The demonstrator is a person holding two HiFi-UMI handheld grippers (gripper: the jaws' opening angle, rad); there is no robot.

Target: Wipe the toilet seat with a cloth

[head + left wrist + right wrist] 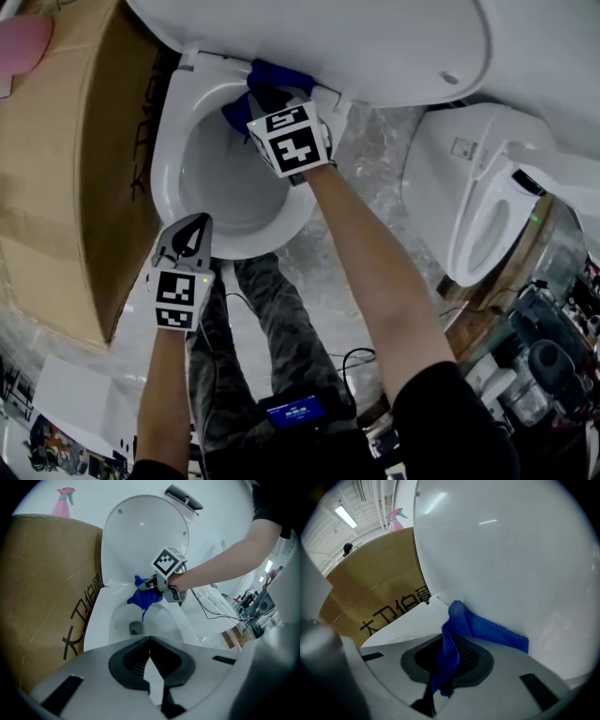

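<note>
Cloth (267, 75): blue, top centre of the head view, pressed where seat (172, 141) meets raised lid (375, 37). Your right gripper (151, 584) is clamped on one fold of it. Your left gripper (194, 228) is closed and empty, lower left. Risk: the thin pinch slips under drag, or the loose tail trails into the bowl (230, 178).

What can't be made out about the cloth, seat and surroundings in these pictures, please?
- Head view: the marker cube on the right gripper hides its fingers and part of the blue cloth.
- Left gripper view: the left gripper covers the near rim of the toilet seat.
- Right gripper view: the raised lid blocks the bowl.
- Pink spray bottle: label too small.
</note>
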